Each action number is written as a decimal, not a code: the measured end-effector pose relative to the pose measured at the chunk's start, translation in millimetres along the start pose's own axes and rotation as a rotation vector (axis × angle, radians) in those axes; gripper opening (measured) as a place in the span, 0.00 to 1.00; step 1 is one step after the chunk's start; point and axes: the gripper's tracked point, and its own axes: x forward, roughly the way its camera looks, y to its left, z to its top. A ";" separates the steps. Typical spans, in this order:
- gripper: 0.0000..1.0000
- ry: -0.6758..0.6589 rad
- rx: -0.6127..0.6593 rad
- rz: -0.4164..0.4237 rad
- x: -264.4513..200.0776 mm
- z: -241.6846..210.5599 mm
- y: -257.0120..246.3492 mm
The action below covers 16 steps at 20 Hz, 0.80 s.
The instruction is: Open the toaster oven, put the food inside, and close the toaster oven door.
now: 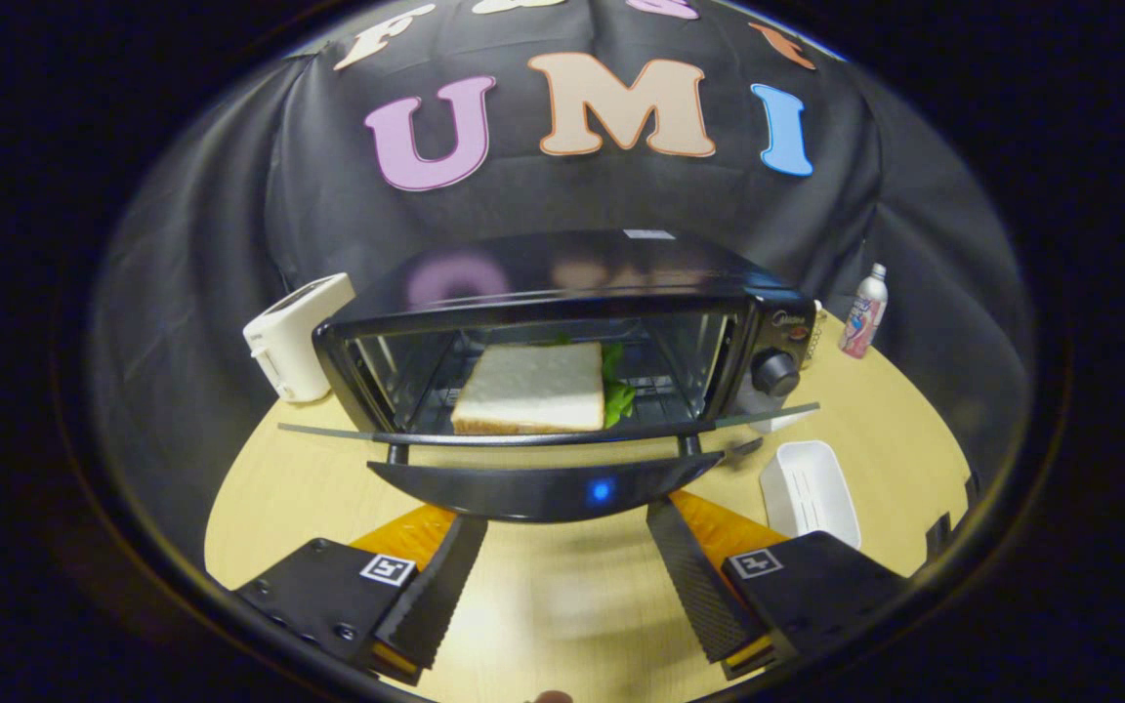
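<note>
From the gripper view, the toaster oven (562,332) sits on a pale wood-grain table (562,605), a boxy black appliance with a glossy top. Its glass door (543,434) hangs fully down, flat and level, with a curved dark handle (543,488) along the front edge. Inside, on the wire rack, lies a sandwich (535,391): soft white bread, square-cut, with green leaves poking out on the side toward the round control knob (775,373).

The gripper (562,586) hangs open, its two ribbed fingers (436,596) spread wide and clasping nothing. The door handle lies just ahead of the fingertips, between them, and the sandwich sits beyond it.

Beside the oven stands a white slot toaster (294,337). A white ribbed plastic tray (810,491) rests near the other finger, and a small bottle (865,312) stands upright farther back.
</note>
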 end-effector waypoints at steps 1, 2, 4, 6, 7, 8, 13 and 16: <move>1.00 -0.008 0.006 -0.001 1.3 5.1 -0.6; 1.00 -0.016 0.012 -0.003 3.9 9.7 -0.6; 1.00 -0.034 0.026 -0.007 7.0 19.7 -1.2; 1.00 -0.052 0.042 -0.008 11.4 30.1 -2.3; 1.00 -0.061 0.049 -0.011 14.1 35.3 -2.8; 1.00 -0.067 0.055 -0.011 15.8 37.8 -4.9; 1.00 -0.087 0.067 -0.022 13.0 46.4 -11.3; 1.00 -0.110 0.068 -0.026 0.8 51.2 -14.6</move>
